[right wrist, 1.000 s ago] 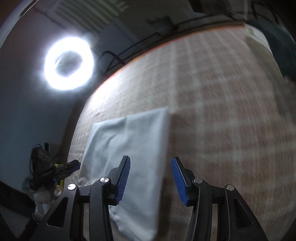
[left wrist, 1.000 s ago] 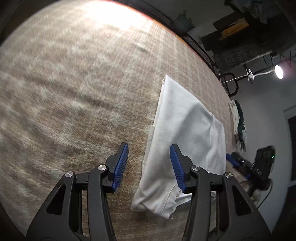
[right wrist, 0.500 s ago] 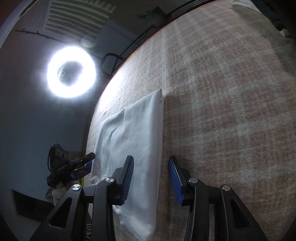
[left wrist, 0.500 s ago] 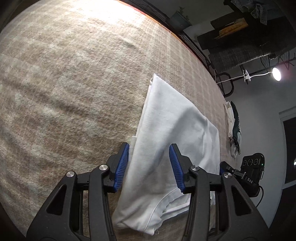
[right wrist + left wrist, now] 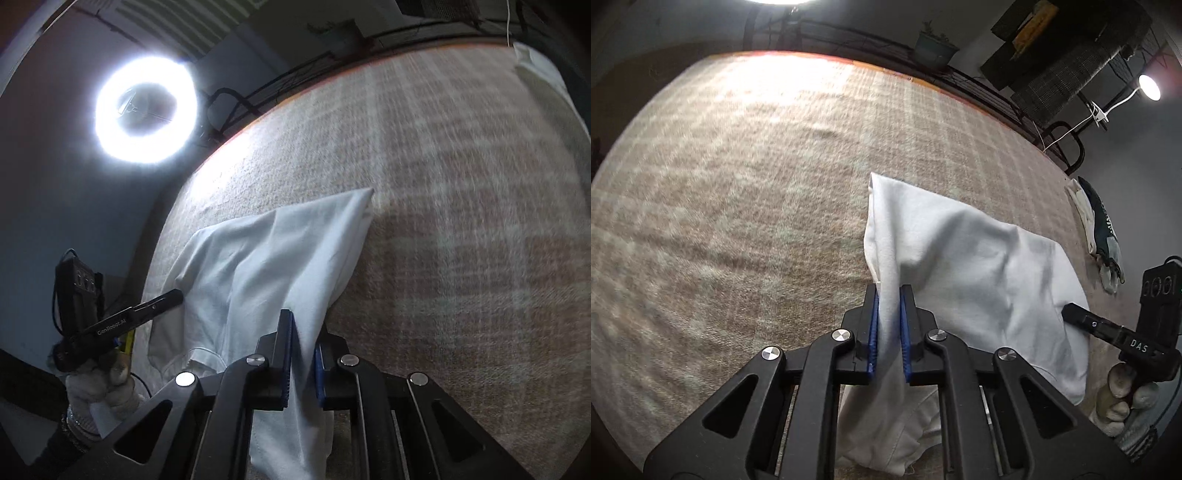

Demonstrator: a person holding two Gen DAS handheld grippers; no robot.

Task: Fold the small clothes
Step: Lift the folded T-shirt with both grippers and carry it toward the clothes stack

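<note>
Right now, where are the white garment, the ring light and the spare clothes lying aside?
white garment (image 5: 979, 266), left wrist view, its raised middle panel.
ring light (image 5: 146, 110), right wrist view, its glowing rim.
spare clothes (image 5: 1102, 229), left wrist view, the dark piece.

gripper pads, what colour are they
Blue, ribbed pads on the left hand-held gripper; clearest in the left wrist view.

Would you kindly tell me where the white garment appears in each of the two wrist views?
Left wrist view: the white garment fills the lower centre-right, pinched by the left hand-held gripper.
Right wrist view: the garment lies lower centre-left, pinched by the right hand-held gripper.
Shared landmark: the plaid beige blanket beneath it.
</note>
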